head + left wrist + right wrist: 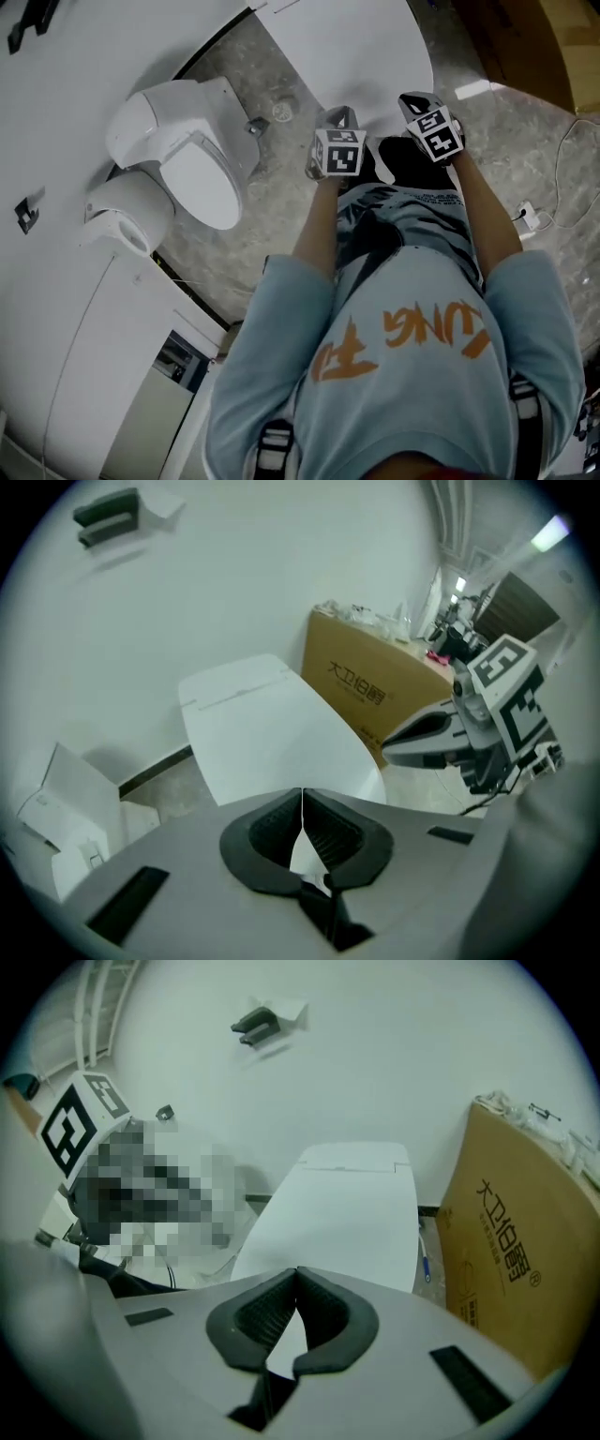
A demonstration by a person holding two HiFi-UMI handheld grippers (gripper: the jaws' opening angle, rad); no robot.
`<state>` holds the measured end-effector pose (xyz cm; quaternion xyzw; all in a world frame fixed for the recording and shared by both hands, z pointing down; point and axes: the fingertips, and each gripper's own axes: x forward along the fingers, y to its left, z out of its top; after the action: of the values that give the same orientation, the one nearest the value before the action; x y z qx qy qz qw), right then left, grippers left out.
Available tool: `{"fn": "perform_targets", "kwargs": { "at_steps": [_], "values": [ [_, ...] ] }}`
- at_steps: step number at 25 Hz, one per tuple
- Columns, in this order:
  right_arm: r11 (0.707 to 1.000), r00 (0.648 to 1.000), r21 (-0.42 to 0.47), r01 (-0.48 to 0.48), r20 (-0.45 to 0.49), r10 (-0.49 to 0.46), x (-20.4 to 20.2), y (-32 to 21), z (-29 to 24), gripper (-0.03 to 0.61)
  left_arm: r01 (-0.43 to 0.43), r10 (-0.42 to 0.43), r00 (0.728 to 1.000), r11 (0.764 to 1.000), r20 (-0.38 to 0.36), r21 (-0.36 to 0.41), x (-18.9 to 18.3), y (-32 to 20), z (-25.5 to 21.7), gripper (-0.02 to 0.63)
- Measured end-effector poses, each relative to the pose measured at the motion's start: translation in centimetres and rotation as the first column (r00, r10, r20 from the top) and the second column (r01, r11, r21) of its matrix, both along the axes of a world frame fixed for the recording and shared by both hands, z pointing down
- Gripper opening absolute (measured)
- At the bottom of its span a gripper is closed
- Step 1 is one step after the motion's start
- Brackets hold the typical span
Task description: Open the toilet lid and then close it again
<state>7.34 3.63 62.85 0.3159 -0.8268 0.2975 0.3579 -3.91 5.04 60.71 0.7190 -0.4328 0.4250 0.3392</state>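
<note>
Since the left gripper (302,803) and right gripper (296,1283) are closed and empty, they may slip off the toilet lid (202,178), upper left, when lifting.

Cardboard box (520,1251), printed side visible, stands just beside a white rounded panel (347,1213) set against the wall. Dark bracket (258,1021) is mounted on the wall above.

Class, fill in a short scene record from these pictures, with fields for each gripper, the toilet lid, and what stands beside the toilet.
Left gripper: jaws shut, nothing between them, held clear of the toilet
Right gripper: jaws shut, nothing between them, held clear of the toilet
Toilet lid: down, white, untouched
Beside the toilet: cardboard box with printed characters, standing on the floor
</note>
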Motion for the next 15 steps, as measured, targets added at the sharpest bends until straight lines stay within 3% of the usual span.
{"fn": "perform_targets", "kwargs": {
  "at_steps": [4, 8, 12, 15],
  "values": [
    [0.995, 0.998, 0.098, -0.032, 0.055, 0.027, -1.9, -3.3, -5.4, 0.014, 0.164, -0.159, 0.986, 0.976, -0.040, 0.143, -2.2, -2.9, -5.6, 0.031],
    [0.985, 0.974, 0.104, -0.134, 0.195, 0.112, -2.9, -5.4, -10.9, 0.014, 0.315, -0.294, 0.948, 0.916, -0.121, 0.249, -4.2, -5.4, -10.8, 0.028],
    [0.967, 0.945, 0.173, -0.187, 0.301, 0.129, -2.9, -8.2, -16.7, 0.014, 0.357, -0.315, 0.934, 0.848, -0.169, 0.391, -5.3, -8.6, -16.7, 0.026],
    [0.952, 0.875, 0.168, -0.255, 0.460, 0.154, -3.7, -10.1, -21.9, 0.012, 0.365, -0.308, 0.931, 0.786, -0.196, 0.498, -6.3, -10.6, -22.1, 0.026]
  ]
}}
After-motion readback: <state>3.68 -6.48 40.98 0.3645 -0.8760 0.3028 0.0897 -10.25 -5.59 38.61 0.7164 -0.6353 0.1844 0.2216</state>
